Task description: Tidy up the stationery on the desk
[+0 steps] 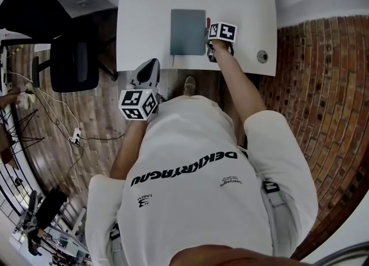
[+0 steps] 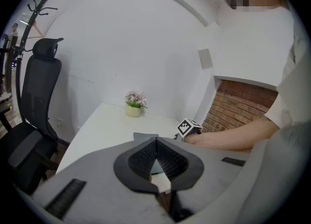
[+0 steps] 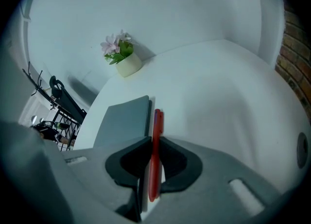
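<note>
White desktop against a plain white wall, with brick to the right, fills my feeds. A flat grey rectangular notebook lies on it, and a slim red plastic pen runs just beside that notebook's right edge. My right gripper is clamped across the pen's near half, while my left gripper hangs clenched on nothing off the desk's near edge (no use to me there). My worry is the narrow pinch: a round barrel caught by so little pad could swivel or squirt out and roll away, or its far tip could snag the notebook's cover.
</note>
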{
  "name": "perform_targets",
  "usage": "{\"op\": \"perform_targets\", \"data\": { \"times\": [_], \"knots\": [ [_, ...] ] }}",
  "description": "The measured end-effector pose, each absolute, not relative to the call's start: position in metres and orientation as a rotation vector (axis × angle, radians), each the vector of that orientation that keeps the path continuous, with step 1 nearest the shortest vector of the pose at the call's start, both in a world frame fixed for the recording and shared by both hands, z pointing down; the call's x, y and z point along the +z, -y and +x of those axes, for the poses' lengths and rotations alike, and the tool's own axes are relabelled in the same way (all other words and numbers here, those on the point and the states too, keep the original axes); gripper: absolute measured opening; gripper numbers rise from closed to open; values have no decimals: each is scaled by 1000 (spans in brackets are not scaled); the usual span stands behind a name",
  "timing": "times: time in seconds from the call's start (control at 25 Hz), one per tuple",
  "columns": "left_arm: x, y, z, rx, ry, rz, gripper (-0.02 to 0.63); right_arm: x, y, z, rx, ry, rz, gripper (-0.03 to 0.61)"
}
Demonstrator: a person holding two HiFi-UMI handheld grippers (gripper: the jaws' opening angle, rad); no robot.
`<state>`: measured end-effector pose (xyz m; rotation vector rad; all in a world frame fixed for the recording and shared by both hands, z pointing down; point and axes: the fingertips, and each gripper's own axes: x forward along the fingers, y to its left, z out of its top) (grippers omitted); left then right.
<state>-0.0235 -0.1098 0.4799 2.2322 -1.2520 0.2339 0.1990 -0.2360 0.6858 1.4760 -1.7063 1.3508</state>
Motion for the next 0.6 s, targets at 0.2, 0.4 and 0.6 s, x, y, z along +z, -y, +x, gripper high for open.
{"op": "perform_targets", "data": {
  "times": [0.2,0.4,0.6],
  "knots": [
    [481,111,-25,225,1251,2224,-3,686,236,199,1328,1696,1466,51],
    [480,110,-27,219,1249,2226,-3,684,237,201,1331,1700,1487,69],
    [479,106,-30,221,1239,2232,-3,665,243,206,1321,1750,1528,68]
  ]
}}
